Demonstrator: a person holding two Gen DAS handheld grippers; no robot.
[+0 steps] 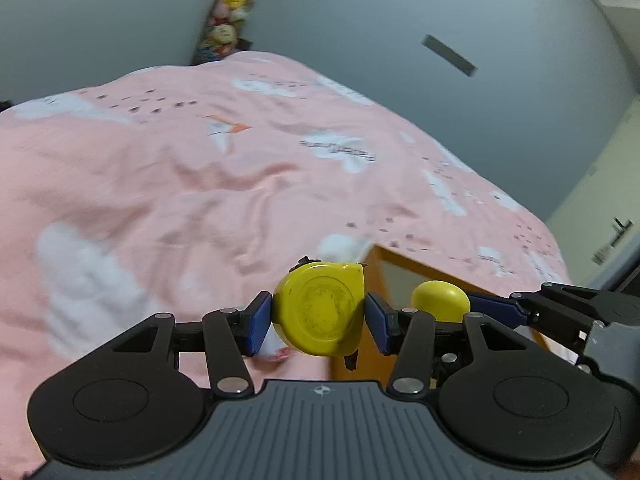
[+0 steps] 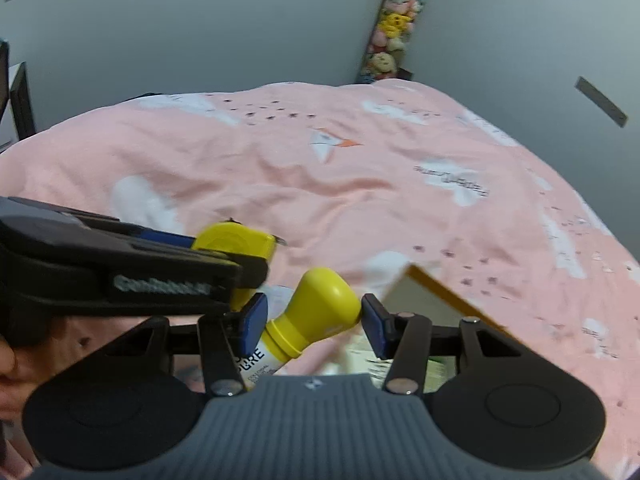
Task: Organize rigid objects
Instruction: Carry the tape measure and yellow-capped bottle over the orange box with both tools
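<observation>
My left gripper (image 1: 318, 318) is shut on a round yellow tape measure (image 1: 320, 308), held above the pink bedspread (image 1: 160, 184). It also shows at the left of the right wrist view, where the tape measure (image 2: 234, 242) sits between its blue pads. My right gripper (image 2: 314, 318) is shut on the yellow cap of a white bottle (image 2: 320, 304) that lies tilted, cap up. In the left wrist view the cap (image 1: 440, 302) and my right gripper's blue fingers (image 1: 496, 308) show at the right.
A cardboard box (image 2: 436, 292) with an orange-brown rim lies on the bed right under both grippers; it also shows in the left wrist view (image 1: 404, 264). The pink bedspread (image 2: 360, 184) stretches ahead. Grey walls and a column of plush toys (image 2: 392, 28) stand behind.
</observation>
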